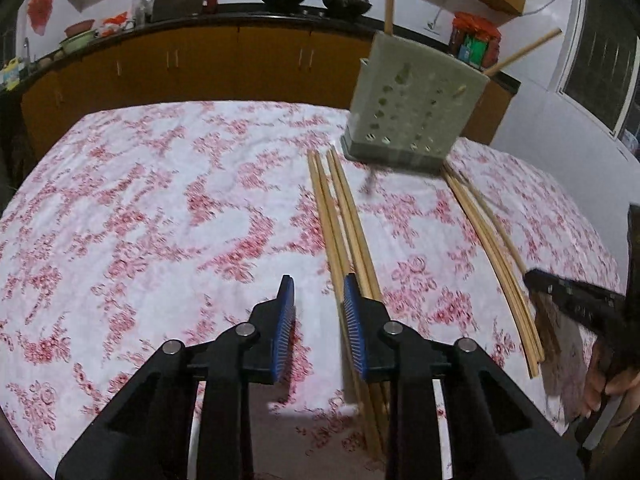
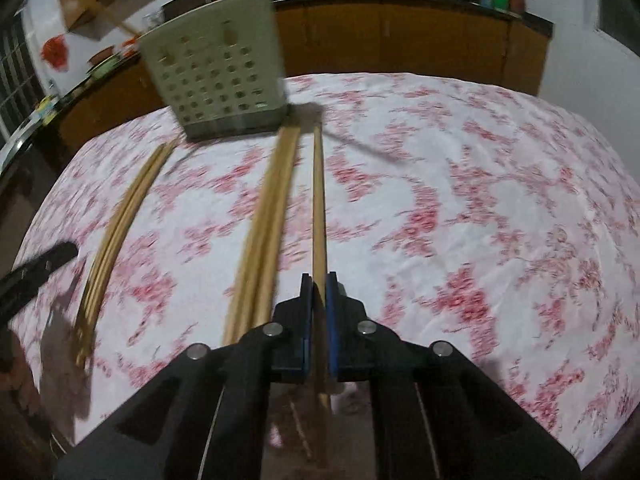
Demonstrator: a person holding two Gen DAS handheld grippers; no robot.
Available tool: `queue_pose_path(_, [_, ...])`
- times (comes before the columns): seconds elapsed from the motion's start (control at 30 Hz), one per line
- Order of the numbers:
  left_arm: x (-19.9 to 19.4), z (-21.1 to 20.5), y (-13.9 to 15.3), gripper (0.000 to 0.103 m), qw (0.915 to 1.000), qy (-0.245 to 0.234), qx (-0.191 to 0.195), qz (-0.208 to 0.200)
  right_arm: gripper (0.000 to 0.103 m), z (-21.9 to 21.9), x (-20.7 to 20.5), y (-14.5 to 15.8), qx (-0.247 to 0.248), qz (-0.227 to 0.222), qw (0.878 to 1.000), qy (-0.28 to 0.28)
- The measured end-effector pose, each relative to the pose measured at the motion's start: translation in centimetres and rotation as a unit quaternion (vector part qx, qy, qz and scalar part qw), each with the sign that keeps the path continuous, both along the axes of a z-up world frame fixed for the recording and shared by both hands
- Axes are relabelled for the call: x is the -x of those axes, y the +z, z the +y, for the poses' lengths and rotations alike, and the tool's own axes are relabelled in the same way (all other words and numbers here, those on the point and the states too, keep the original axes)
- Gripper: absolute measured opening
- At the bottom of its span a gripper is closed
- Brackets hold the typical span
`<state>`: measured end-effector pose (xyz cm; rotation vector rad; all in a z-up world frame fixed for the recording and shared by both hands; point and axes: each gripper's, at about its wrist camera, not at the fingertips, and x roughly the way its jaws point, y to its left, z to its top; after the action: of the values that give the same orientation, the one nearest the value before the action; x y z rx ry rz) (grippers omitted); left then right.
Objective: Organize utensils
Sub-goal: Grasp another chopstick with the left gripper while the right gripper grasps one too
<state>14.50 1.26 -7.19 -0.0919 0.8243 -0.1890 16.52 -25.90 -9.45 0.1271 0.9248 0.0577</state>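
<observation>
Left wrist view: close above the surface's (image 1: 160,200) near edge, facing the far edge. Right wrist view: likewise. Shared: perforated utensil holder (image 1: 412,116), chopsticks (image 1: 344,216).

Counter (image 1: 140,200) wide open left of the left chopstick bundle (image 1: 340,216) and right of the single chopstick (image 2: 319,200) (floral cloth only). Perforated holder (image 1: 412,108) blocks the far middle, sticks poking out the top. Second bundle (image 1: 492,240) lies across the lane between the two claws.
</observation>
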Motion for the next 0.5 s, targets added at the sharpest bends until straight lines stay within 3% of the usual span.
queue_pose_path(0.5, [-0.2,-1.3,-1.0,0.019,0.9992,-0.018,-0.025,0.027,0.008,-0.7,0.0,0.0,0.003,0.0,1.0,-0.007])
